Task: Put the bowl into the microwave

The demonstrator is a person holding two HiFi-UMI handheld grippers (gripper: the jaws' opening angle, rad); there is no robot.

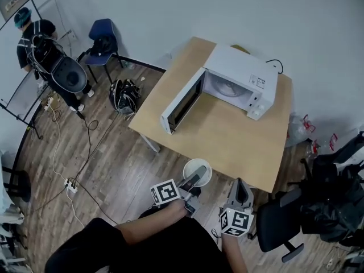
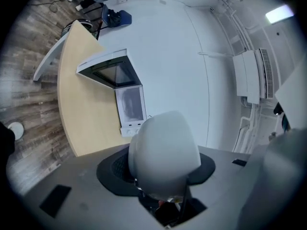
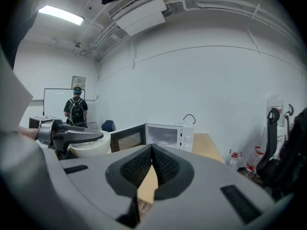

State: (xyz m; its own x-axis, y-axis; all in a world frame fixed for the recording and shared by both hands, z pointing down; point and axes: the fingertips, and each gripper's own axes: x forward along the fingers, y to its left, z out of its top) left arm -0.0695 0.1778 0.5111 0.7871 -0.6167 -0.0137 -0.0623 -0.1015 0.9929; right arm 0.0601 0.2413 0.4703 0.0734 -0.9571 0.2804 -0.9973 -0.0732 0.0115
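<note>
A white bowl (image 1: 197,169) hangs in the air just off the near edge of the wooden table (image 1: 227,135). My left gripper (image 1: 194,180) is shut on its rim, one jaw inside the bowl and one outside. In the left gripper view the bowl (image 2: 164,150) fills the middle. The white microwave (image 1: 239,84) stands at the table's far side, and its door (image 1: 182,102) is swung open to the left. My right gripper (image 1: 241,187) is held to the right of the bowl, shut, nothing in it. In the right gripper view its pads (image 3: 163,166) meet, and the bowl (image 3: 89,148) shows at the left.
A black office chair (image 1: 278,223) stands close at the right, with bags and water bottles (image 1: 310,132) behind it. A blue chair (image 1: 103,41), a person with a backpack (image 1: 40,38), a dark bag (image 1: 124,94) and cables (image 1: 71,183) lie on the wooden floor to the left.
</note>
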